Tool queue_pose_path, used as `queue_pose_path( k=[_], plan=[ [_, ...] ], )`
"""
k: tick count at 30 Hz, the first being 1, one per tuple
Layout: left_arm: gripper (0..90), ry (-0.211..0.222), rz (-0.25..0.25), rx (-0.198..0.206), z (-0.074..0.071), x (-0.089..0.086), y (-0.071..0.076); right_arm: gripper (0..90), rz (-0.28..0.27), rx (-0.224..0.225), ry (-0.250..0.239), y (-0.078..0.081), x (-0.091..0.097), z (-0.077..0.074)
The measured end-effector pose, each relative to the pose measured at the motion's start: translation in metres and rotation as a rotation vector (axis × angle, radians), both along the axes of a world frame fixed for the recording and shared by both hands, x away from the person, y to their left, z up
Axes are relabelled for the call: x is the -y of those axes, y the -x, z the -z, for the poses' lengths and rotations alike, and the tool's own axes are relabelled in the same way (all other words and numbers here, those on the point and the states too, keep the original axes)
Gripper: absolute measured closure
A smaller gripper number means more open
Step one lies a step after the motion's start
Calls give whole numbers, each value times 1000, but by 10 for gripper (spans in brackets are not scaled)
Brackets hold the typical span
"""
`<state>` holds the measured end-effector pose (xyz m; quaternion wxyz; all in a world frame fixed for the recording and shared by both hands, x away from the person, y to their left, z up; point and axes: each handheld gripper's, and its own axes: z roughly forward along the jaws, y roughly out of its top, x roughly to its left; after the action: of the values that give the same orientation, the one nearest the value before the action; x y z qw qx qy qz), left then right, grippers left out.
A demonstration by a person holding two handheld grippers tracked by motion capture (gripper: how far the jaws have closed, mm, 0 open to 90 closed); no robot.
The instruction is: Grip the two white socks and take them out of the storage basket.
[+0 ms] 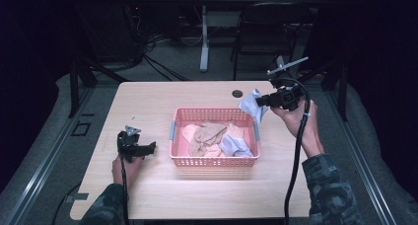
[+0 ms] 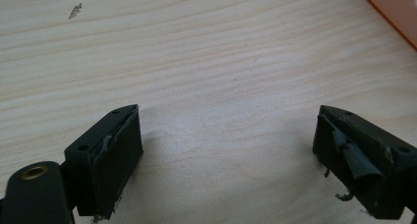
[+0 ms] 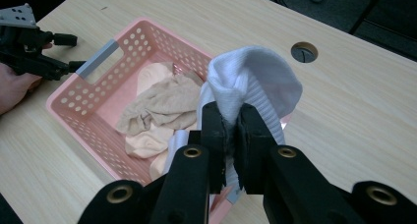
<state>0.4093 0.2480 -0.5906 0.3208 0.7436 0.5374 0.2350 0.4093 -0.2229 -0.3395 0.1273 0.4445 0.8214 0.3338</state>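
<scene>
A pink perforated basket [image 1: 215, 161] [image 3: 83, 106] stands mid-table and holds tan, peach and pale blue-white socks [image 1: 209, 138] [image 3: 157, 108]. My right gripper [image 1: 261, 101] [image 3: 232, 130] is shut on a white ribbed sock [image 1: 251, 105] [image 3: 255, 81], lifted above the basket's far right corner; the cloth drapes over the jaws. My left gripper [image 1: 149, 147] [image 2: 226, 155] rests low over the bare wood left of the basket, jaws wide apart with nothing between them. It also appears far off in the right gripper view as the left gripper [image 3: 64, 52].
The light wooden table [image 1: 148, 101] has a round cable hole [image 1: 237, 93] [image 3: 304, 52] behind the basket. A grey handle [image 3: 98, 59] is on the basket's left wall. Chairs and a desk leg [image 1: 204, 42] stand beyond the far edge.
</scene>
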Motion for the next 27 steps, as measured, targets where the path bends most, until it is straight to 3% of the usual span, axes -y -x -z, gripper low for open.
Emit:
queue_pose_path(
  k=[15,22,27],
  plan=[
    [111,0,0,0,0,0,0,837,81,-11,24,2,38,5],
    [111,0,0,0,0,0,0,837,152,-36,53,-2,63,19],
    [111,0,-1,1,0,0,0,837,203,-77,73,-6,82,39]
  ],
)
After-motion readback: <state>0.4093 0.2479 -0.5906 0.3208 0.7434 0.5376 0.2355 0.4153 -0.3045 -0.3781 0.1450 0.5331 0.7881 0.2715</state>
